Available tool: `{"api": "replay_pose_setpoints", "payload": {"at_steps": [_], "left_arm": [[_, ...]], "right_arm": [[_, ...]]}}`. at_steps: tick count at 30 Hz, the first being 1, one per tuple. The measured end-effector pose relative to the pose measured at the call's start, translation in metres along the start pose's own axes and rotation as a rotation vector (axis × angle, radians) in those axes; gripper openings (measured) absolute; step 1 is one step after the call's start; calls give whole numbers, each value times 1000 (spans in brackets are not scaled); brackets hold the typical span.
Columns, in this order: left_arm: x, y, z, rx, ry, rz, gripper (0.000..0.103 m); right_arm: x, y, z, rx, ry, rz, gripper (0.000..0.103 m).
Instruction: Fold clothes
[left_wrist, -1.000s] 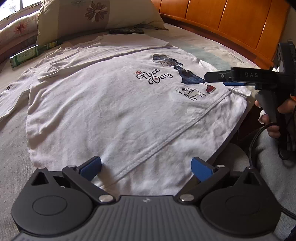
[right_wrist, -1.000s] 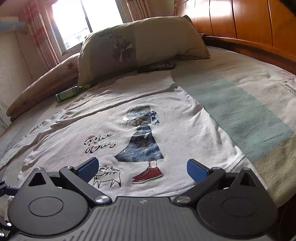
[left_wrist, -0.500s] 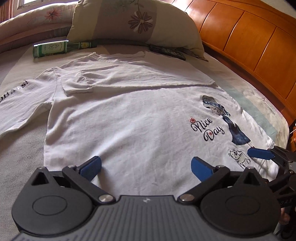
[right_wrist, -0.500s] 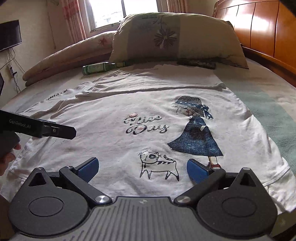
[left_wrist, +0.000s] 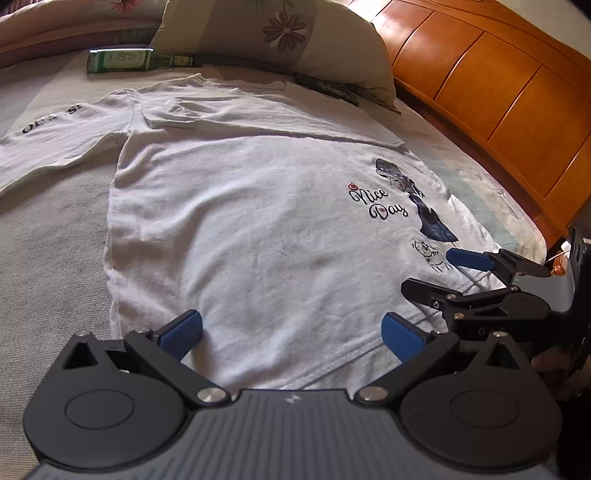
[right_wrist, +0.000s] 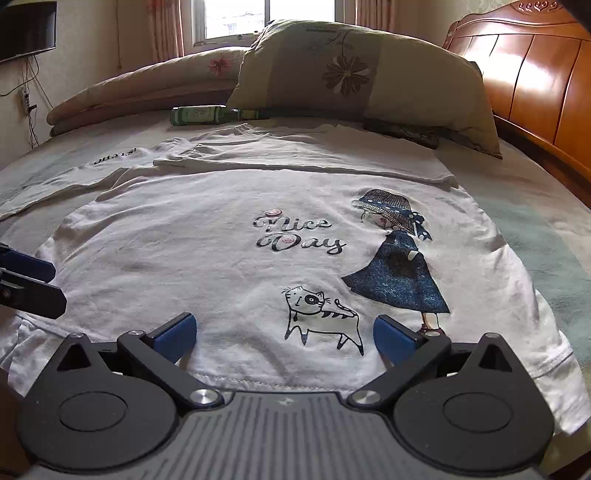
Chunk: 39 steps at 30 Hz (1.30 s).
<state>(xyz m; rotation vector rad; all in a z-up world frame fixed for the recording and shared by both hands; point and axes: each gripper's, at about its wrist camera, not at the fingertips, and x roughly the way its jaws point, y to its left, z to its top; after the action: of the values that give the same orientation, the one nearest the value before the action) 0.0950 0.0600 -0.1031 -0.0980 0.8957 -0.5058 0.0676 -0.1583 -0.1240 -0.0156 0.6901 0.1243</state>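
Note:
A white T-shirt (left_wrist: 258, 221) with a "Nice Day" print, a girl and a cat lies flat on the bed, hem toward me; one sleeve is folded across the chest, the other stretches out left. My left gripper (left_wrist: 291, 332) stands open over the hem on the left half. My right gripper (right_wrist: 284, 334) is open over the hem, just below the cat print (right_wrist: 321, 317). The right gripper (left_wrist: 458, 291) also shows at the right of the left wrist view, held by a hand (left_wrist: 550, 360). Nothing is between either pair of fingers.
A green bottle (left_wrist: 122, 61) lies near a flowered pillow (left_wrist: 288, 37) at the far end of the bed. A dark flat object (right_wrist: 402, 131) sits under the pillow's edge. The wooden headboard (left_wrist: 498, 96) runs along the right. A folded quilt (right_wrist: 140, 92) lies far left.
Both grippers have swung to face up the shirt from its hem and settled low over it. The right gripper has come closer beside the left. Both stayed open.

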Motion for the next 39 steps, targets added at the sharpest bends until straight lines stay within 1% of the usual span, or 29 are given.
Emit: {"api": "replay_pose_setpoints", "payload": {"at_steps": [1,4,8,11,12,15,18,19,23,25,27,28,31,33,37,39], "left_arm": [[-2,-2,-3,2,7,4,102],[-12,-4,-2,-6,31,-25,102],[-16,-1,25,42,-44,11,102],[-1,9,48,22,-75,32,102],[8,14,55,0,-81,39,102],[28,27,65,-58,-71,21,102],[40,41,60,-109,-30,23,102],[41,45,55,-111,-30,24,102],[33,55,37,-96,-115,-38,102],[35,48,31,-15,-124,-20,102],[38,39,31,50,-101,22,102],[39,36,31,64,-89,37,102],[34,36,37,34,-59,41,102],[23,41,39,20,-76,31,102],[-11,65,47,37,-142,114,102],[-33,96,54,-8,-166,178,102]], "right_arm": [[-1,0,0,-2,1,2,103],[-3,-1,1,-2,16,7,103],[-7,-7,4,55,7,18,103],[-8,-12,5,98,2,30,103],[-7,-12,5,100,3,30,103],[-8,-11,5,92,4,22,103],[-9,-9,5,78,7,16,103],[-9,-9,5,76,8,15,103],[-8,-10,5,90,5,14,103],[-6,-8,5,90,5,10,103],[-6,-5,4,76,4,0,103],[-6,-3,4,66,4,-5,103],[-10,-1,3,58,-7,-9,103],[-15,-1,3,64,-22,-4,103],[-25,-6,1,110,-35,16,103],[-28,-9,0,143,-38,25,103]]}}
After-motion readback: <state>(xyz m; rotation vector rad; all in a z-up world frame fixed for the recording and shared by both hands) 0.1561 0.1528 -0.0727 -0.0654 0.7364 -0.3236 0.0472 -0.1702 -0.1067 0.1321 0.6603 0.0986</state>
